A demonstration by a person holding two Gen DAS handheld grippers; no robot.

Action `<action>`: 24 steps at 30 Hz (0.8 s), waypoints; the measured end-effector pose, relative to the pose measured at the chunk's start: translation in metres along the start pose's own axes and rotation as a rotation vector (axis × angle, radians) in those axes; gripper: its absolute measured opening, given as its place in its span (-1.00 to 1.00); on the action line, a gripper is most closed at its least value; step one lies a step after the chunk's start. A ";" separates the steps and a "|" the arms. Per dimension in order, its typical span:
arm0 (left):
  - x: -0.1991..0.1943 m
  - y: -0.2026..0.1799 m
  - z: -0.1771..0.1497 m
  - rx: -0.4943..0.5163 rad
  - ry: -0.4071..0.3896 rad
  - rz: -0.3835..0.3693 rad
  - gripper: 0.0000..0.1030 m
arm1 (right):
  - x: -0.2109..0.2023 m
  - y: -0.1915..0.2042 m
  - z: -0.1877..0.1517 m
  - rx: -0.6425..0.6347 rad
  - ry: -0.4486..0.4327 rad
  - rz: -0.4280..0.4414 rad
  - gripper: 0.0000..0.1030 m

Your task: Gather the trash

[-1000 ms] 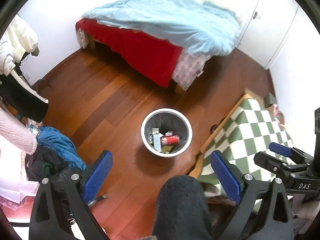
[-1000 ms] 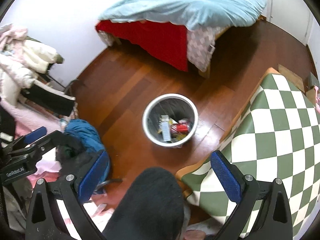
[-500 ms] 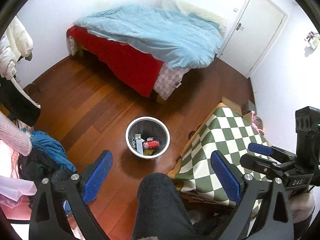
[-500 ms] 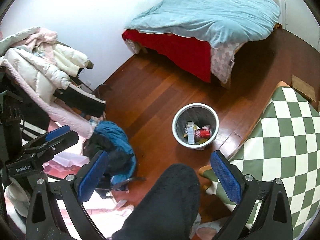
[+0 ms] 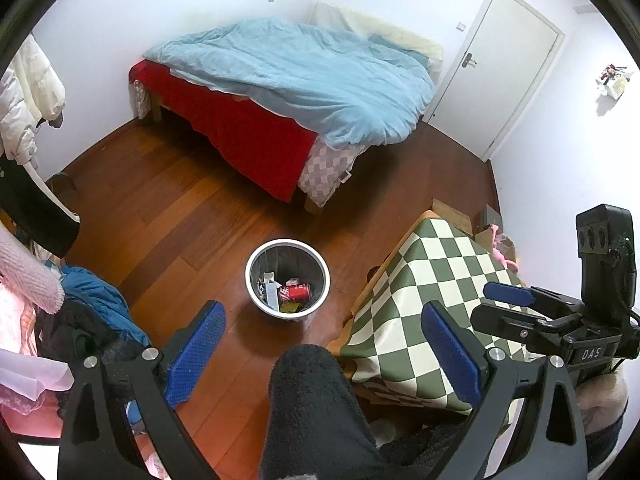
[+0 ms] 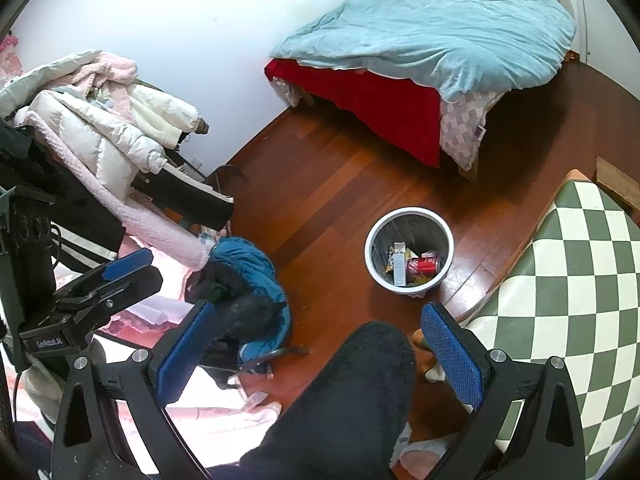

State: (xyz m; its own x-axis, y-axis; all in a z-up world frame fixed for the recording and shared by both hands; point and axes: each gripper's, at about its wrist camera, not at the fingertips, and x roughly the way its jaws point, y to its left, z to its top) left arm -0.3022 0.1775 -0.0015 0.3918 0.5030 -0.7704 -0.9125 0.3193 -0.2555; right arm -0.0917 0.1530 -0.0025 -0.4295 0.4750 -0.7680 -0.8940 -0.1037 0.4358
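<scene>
Floor [image 5: 168,216]: reddish-brown wood planks. Waste bin [image 5: 256,264]: white rim, dark grey inside; holds a red can [image 5: 295,292] and a white carton [image 5: 273,295]. Desk [image 5: 420,288] cloth: green-and-cream checkerboard. Bed [image 5: 256,136]: light blue duvet [image 5: 304,76], red sheet, pale checked mattress end. Gripper pads: blue, on black frames. Door [image 5: 508,64]: white. Jacket [image 6: 248,268] on the floor: teal blue.

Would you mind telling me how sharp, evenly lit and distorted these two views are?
Left wrist view: sharp, fisheye bends the white door; glare on the wooden floor. Right wrist view: sharp, the white wall washed out, dark vignette at the corners.
</scene>
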 end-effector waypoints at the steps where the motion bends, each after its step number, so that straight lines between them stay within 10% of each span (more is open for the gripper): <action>1: -0.001 -0.001 0.000 0.001 0.000 0.001 0.94 | -0.001 0.001 0.000 -0.004 0.000 -0.001 1.00; 24: 0.002 -0.007 -0.003 0.009 0.016 -0.032 1.00 | -0.006 0.003 -0.002 -0.001 0.019 0.019 1.00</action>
State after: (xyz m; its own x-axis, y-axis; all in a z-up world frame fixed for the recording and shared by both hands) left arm -0.2958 0.1738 -0.0034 0.4186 0.4797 -0.7712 -0.8986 0.3420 -0.2750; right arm -0.0922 0.1485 0.0022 -0.4487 0.4559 -0.7686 -0.8859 -0.1136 0.4498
